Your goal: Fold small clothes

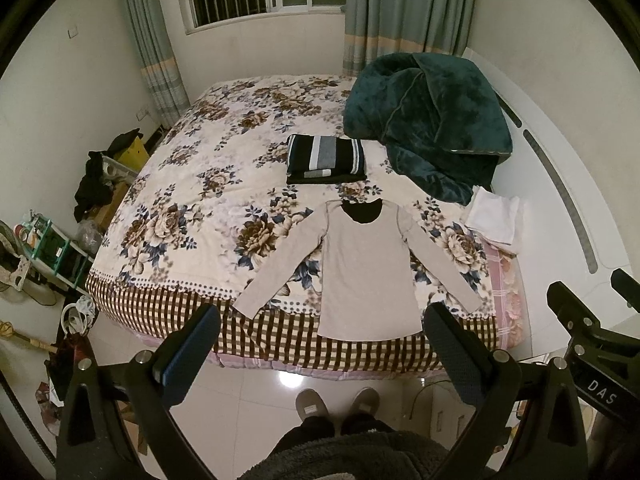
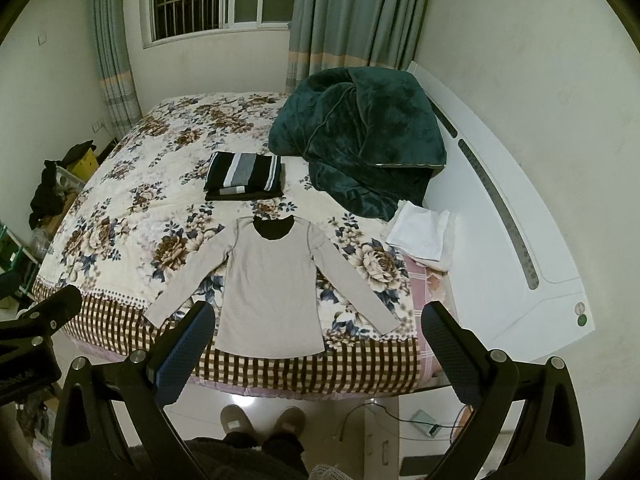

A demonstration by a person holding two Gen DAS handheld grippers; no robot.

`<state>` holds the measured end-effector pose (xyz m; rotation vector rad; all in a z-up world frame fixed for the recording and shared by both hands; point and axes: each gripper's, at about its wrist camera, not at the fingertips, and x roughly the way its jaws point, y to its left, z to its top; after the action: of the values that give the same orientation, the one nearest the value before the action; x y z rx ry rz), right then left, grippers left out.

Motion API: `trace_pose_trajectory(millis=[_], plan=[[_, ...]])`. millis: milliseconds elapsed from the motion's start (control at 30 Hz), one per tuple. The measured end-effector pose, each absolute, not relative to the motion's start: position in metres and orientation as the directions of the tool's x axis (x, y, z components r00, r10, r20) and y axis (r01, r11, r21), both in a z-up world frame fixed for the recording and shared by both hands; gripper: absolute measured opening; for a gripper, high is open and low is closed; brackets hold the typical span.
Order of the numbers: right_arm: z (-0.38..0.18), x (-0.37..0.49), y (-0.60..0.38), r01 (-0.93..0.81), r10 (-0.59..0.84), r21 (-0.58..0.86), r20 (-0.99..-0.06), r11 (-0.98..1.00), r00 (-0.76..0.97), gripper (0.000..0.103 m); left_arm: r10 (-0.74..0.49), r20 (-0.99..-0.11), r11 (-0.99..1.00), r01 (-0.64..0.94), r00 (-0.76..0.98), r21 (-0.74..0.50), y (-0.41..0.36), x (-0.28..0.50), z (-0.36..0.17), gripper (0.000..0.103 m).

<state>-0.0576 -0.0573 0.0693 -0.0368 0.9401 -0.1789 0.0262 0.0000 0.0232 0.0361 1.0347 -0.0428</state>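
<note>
A beige long-sleeved shirt (image 1: 366,268) lies flat and spread out, sleeves angled outward, at the near edge of the floral bed (image 1: 208,184); it also shows in the right wrist view (image 2: 272,288). A folded black, grey and white striped garment (image 1: 326,158) lies behind it, also in the right wrist view (image 2: 244,176). My left gripper (image 1: 322,344) is open and empty, held above the floor in front of the shirt's hem. My right gripper (image 2: 318,344) is open and empty, at the same distance from the bed.
A dark green plush blanket (image 1: 430,120) is heaped at the bed's far right. A folded white cloth (image 1: 494,216) lies at the right edge beside the white headboard (image 2: 516,240). Clutter and boxes (image 1: 96,184) stand on the floor at left. The person's slippers (image 1: 338,404) are on the tiles.
</note>
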Motion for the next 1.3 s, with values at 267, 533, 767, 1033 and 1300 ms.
trace_pose_trajectory(millis=[267, 533, 767, 1033, 1300], plan=[[0.064, -0.06, -0.056, 0.137, -0.169, -0.109, -0.799, 0.985, 0.577, 0.103, -0.026, -0.863, 0.998, 0.059, 0.504, 0.004, -0.006, 0.03, 0.026, 0.103], [0.084, -0.038, -0.063, 0.127, -0.16, -0.106, -0.807, 0.986, 0.568, 0.103, -0.023, -0.86, 0.999, 0.052, 0.51, 0.004, -0.011, 0.03, 0.026, 0.103], [0.055, -0.009, -0.065, 0.15, -0.144, -0.075, -0.834, 0.986, 0.532, 0.103, 0.002, -0.843, 0.998, 0.049, 0.537, 0.034, 0.004, 0.049, 0.004, 0.103], [-0.087, 0.063, -0.165, 0.455, -0.233, -0.049, -0.905, 0.889, 0.356, 0.103, 0.056, -0.851, 0.993, 0.057, 0.522, 0.1, -0.007, 0.146, -0.11, 0.103], [-0.313, 0.076, -0.331, 0.792, -0.152, 0.016, -0.979, 0.61, 0.136, 0.103, 0.171, -0.932, 0.98, 0.045, 0.319, 0.196, -0.033, 0.234, -0.261, 0.103]])
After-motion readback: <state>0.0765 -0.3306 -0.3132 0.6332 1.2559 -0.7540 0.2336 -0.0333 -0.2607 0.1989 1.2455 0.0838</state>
